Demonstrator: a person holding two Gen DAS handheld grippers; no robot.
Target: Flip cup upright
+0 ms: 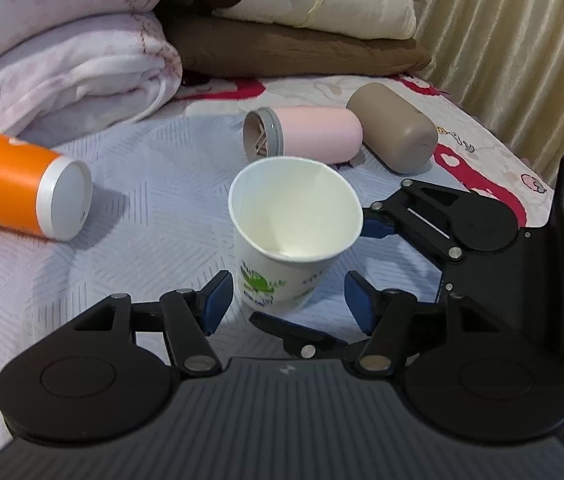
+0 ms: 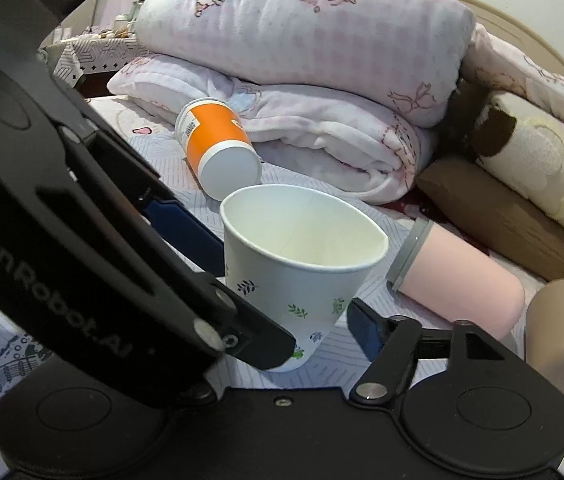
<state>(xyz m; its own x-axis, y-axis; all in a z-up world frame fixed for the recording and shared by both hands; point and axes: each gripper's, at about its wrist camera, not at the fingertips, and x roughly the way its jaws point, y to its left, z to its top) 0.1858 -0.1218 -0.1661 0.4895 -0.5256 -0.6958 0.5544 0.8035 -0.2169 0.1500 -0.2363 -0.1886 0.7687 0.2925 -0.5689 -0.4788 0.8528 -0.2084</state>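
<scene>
The paper cup (image 1: 296, 236) stands on the bed (image 1: 154, 184) with its mouth up, leaning a little. So I judge the flip is nearly done, and the step now is letting go and backing off.

My left gripper (image 1: 288, 300) has its jaws spread wide. The blue pads (image 1: 218, 294) sit on each side of the cup's bottom and do not squeeze it. My right gripper (image 2: 282, 272) also has its jaws apart around the cup. One pad looks very close to the cup wall at 9 o'clock. I cannot tell if it touches.

An orange can (image 1: 22, 188) lies on its side at 10 o'clock from the cup. A pink bottle (image 1: 302, 136) lies at 12 o'clock, and a brown bottle (image 1: 396, 132) at 1 o'clock.

Next I should pull both grippers back slowly and straight, so no pad bumps the light cup over on the soft bed.
</scene>
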